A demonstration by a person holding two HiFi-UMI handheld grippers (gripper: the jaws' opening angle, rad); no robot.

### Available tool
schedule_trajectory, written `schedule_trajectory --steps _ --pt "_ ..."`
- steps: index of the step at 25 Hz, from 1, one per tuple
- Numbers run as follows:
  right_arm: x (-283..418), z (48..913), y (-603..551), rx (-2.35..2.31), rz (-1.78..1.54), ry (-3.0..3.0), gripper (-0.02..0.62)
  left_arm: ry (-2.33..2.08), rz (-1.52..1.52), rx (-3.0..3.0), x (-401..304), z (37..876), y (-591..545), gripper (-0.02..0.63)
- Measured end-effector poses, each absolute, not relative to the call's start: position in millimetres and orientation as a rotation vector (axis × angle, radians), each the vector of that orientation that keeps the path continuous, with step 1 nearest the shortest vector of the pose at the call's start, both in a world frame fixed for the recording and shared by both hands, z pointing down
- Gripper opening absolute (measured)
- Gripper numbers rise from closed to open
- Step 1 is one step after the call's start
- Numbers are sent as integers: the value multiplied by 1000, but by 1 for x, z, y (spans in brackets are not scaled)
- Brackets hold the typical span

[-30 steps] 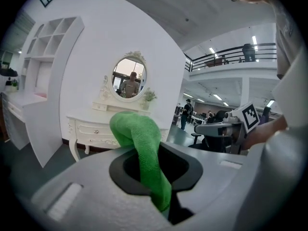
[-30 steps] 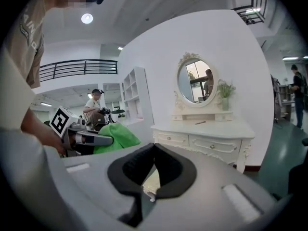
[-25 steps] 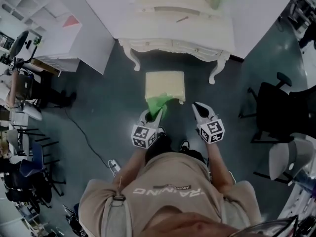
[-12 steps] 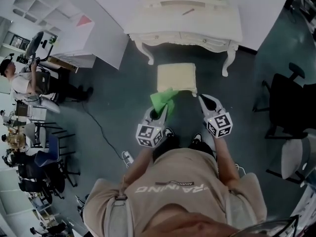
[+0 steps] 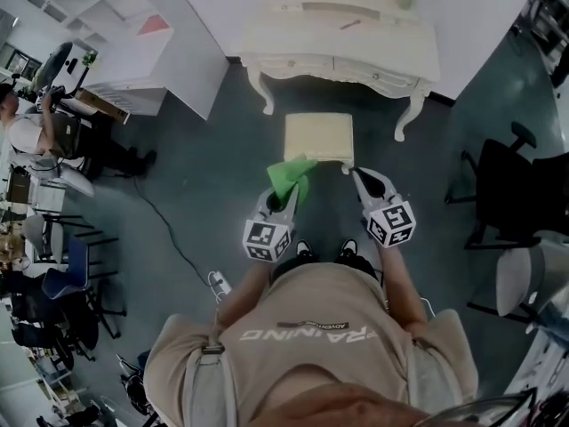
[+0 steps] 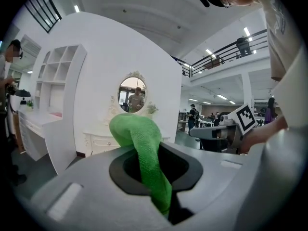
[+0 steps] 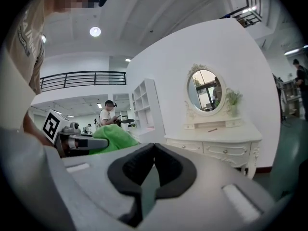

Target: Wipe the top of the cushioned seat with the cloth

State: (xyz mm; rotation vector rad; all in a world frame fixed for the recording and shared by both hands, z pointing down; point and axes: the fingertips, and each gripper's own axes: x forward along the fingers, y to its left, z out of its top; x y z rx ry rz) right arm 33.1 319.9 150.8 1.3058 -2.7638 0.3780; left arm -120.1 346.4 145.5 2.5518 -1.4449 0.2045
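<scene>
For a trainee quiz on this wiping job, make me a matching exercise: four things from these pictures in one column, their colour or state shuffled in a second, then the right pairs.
Things
1. cloth
2. cushioned seat
3. left claw
4. right claw

States
A. shut, with nothing in it
B. cream, in front of the dressing table
C. shut on the cloth
D. green, bunched up

Pairs: 1-D, 2-B, 3-C, 4-A
</scene>
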Motion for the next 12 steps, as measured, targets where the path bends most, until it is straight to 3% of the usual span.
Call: schedule_trajectory --steps 12 --pt "-47 130 352 1463 303 -2680 2 -1361 195 2633 -194 136 344 46"
